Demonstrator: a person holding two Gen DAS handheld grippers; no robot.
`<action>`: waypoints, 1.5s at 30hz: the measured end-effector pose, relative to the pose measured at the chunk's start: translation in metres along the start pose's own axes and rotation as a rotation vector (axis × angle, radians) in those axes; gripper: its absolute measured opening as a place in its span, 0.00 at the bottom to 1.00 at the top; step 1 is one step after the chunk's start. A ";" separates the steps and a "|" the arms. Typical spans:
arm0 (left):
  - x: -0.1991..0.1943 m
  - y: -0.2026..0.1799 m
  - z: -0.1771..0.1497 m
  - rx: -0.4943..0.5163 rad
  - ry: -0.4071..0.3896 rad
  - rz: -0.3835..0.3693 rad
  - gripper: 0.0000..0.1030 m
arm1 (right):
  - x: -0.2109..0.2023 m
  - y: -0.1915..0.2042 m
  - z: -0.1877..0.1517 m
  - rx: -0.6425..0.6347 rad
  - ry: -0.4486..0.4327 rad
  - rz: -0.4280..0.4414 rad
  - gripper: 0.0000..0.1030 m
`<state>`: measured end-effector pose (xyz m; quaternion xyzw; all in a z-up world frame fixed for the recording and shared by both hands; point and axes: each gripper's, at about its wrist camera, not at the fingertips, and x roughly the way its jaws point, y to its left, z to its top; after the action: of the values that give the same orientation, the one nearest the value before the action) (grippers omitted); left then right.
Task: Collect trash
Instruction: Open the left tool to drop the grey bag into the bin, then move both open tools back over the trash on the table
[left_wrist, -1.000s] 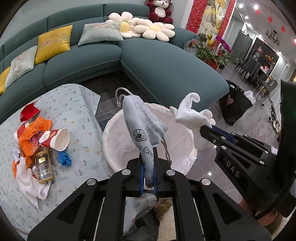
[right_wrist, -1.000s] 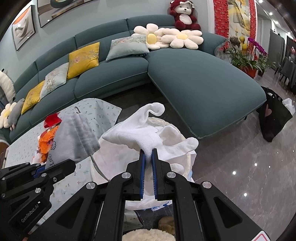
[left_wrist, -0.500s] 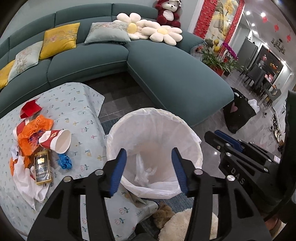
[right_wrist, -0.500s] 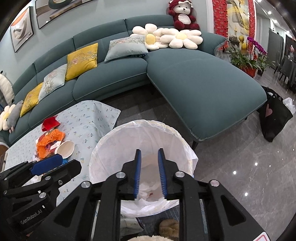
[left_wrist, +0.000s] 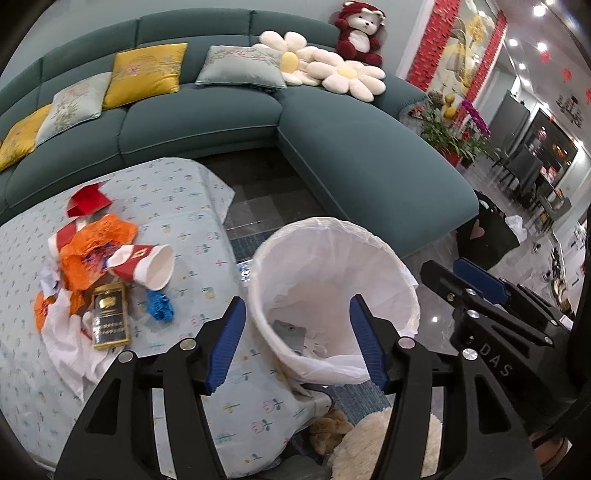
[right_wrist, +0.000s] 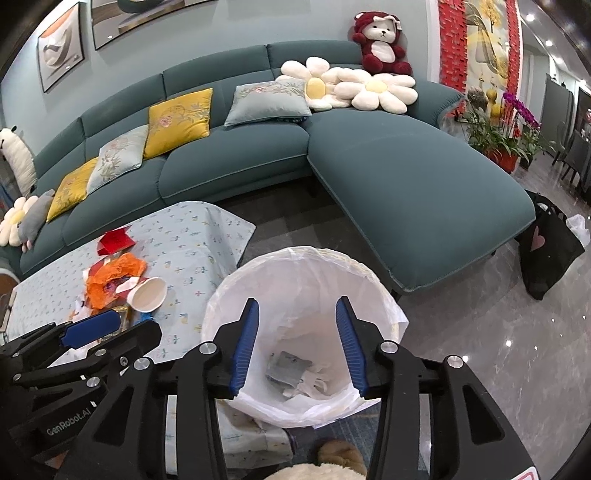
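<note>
A white-lined trash bin (left_wrist: 321, 236) (right_wrist: 295, 258) stands beside the cloth-covered table. A grey cloth (left_wrist: 290, 332) (right_wrist: 288, 369) and white tissue (right_wrist: 317, 386) lie at its bottom. My left gripper (left_wrist: 297, 332) hangs over the bin's near rim, its jaws opening with nothing between them. My right gripper (right_wrist: 297, 343) is above the bin mouth, jaws also opening and empty. On the table lie a red-and-white paper cup (left_wrist: 147, 264) (right_wrist: 146, 293), orange wrapper (left_wrist: 92, 251) (right_wrist: 114, 275), gold box (left_wrist: 109, 317), blue scrap (left_wrist: 160, 304), red paper (left_wrist: 88, 201) and white tissue (left_wrist: 64, 339).
A teal sectional sofa (left_wrist: 362, 147) (right_wrist: 413, 184) with cushions curves behind the table and bin. A black bag (right_wrist: 546, 243) sits on the shiny floor at right. A fluffy cream thing (left_wrist: 369, 443) lies under my grippers. Potted flowers (right_wrist: 506, 136) stand far right.
Both grippers let go: the grey cloth and the white tissue dropped into the bin. The jaws went from shut to wide apart, and both views shifted slightly.
</note>
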<state>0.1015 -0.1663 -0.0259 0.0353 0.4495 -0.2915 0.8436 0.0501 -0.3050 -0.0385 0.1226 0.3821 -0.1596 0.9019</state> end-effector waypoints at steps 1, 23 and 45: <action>-0.003 0.003 -0.001 -0.007 -0.003 0.004 0.54 | -0.001 0.002 -0.001 -0.003 -0.001 0.002 0.42; -0.058 0.118 -0.041 -0.237 -0.044 0.140 0.65 | -0.019 0.086 -0.012 -0.124 0.001 0.079 0.49; -0.066 0.208 -0.080 -0.382 -0.008 0.241 0.75 | 0.001 0.163 -0.038 -0.228 0.080 0.152 0.55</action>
<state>0.1231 0.0625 -0.0640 -0.0729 0.4858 -0.0981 0.8655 0.0884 -0.1420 -0.0488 0.0540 0.4231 -0.0413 0.9035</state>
